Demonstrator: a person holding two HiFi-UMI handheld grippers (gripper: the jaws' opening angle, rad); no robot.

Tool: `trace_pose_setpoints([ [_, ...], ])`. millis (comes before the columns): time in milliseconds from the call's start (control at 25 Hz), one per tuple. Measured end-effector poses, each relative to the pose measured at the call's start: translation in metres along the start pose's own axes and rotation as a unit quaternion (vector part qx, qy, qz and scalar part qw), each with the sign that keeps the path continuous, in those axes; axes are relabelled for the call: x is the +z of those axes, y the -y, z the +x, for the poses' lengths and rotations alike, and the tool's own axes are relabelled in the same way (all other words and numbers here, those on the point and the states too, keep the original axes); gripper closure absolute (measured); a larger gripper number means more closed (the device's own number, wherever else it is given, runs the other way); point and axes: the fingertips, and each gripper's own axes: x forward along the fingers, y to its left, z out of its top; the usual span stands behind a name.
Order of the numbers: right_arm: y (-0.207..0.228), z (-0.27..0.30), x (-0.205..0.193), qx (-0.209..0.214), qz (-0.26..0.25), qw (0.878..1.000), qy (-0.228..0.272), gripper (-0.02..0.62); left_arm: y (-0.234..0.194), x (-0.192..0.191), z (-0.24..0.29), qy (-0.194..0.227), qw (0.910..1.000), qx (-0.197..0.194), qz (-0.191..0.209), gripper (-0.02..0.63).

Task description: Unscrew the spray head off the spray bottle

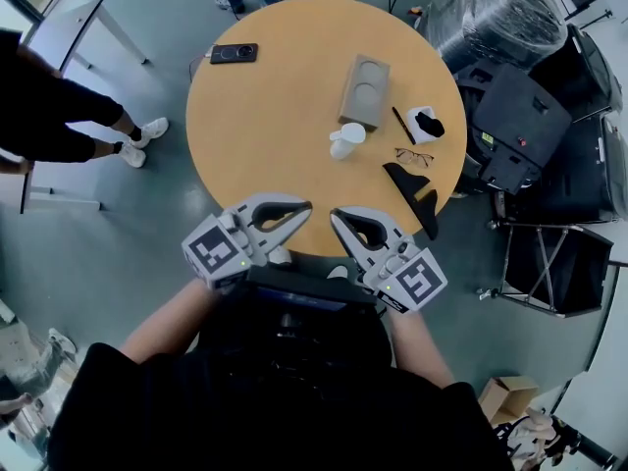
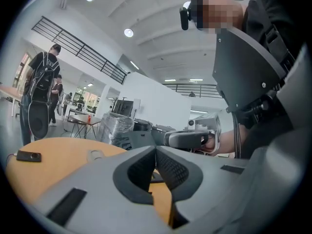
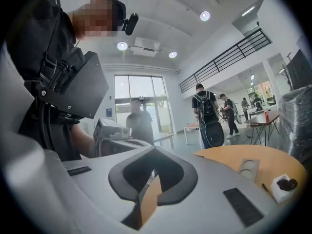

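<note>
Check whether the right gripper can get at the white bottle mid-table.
Probably yes. Only bare table lies between the right gripper and the white bottle; the glasses and black piece sit off to the side. Its jaws are shut and would have to open first.

We wear a black short-sleeved top (image 1: 265, 410), with a dark box (image 1: 299, 297) strapped at the chest and a small black camera (image 2: 185, 14) on the head. Black harness straps (image 3: 48, 65) with buckles run over the shoulders. Our left tool (image 1: 302, 208) and right tool (image 1: 339, 217) have pale grey shells, black ribbed jaw pads (image 2: 168, 167), and cubes (image 1: 214, 250) with black-and-white square markers.
</note>
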Motion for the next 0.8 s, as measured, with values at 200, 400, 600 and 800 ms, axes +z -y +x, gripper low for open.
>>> trace_pose_setpoints([
  [200, 0.014, 0.007, 0.006, -0.007, 0.003, 1.000, 0.007, 0.598, -0.016, -0.001, 0.008, -0.005, 1.0000, -0.004, -0.004, 0.587],
  [400, 0.044, -0.007, 0.001, -0.003, 0.004, 1.000, 0.014, 0.598, -0.025, -0.010, 0.031, -0.009, 0.9999, 0.013, -0.006, 0.587],
  [600, 0.080, -0.027, -0.011, 0.032, 0.012, 0.999, 0.015, 0.598, -0.039, -0.024, 0.064, -0.029, 0.9976, 0.062, -0.001, 0.588],
  [800, 0.112, -0.045, -0.018, 0.085, 0.007, 0.996, 0.003, 0.598, -0.035, -0.017, 0.104, -0.005, 0.9950, 0.099, 0.010, 0.588],
])
